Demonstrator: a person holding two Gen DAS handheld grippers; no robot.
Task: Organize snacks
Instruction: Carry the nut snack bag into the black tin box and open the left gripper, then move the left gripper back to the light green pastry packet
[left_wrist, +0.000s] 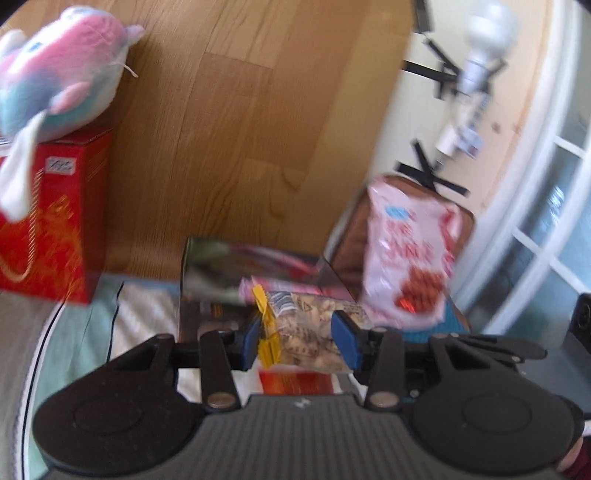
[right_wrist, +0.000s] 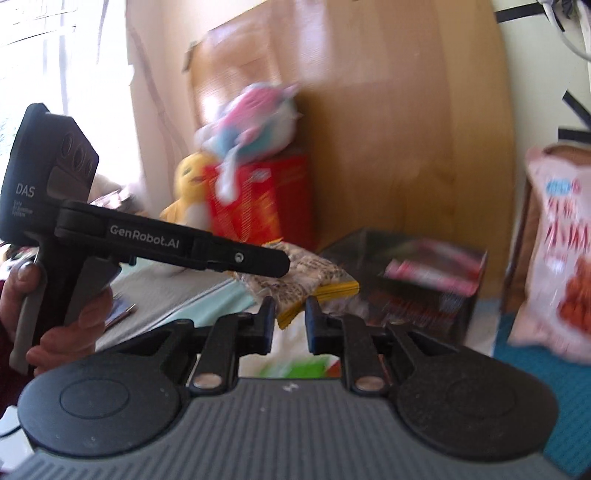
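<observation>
Left gripper (left_wrist: 299, 341) clamps peanut bag (left_wrist: 306, 332) mid-body, carrying it toward dark box (right_wrist: 424, 273), likely for sorting; right gripper (right_wrist: 289, 325) empty, jaws narrowly parted, hovers beside

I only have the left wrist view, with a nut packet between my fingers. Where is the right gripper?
Observer: The right gripper sits just below the nut packet, holding nothing; the left gripper carries the packet alone.
Operator: Are its fingers open?
Observer: Slightly apart, a narrow gap between them, with the packet's yellow edge showing beyond.
Operator: Anything beside the red box I can't see?
Observer: A yellow plush toy leans against the red box on the window side.
</observation>
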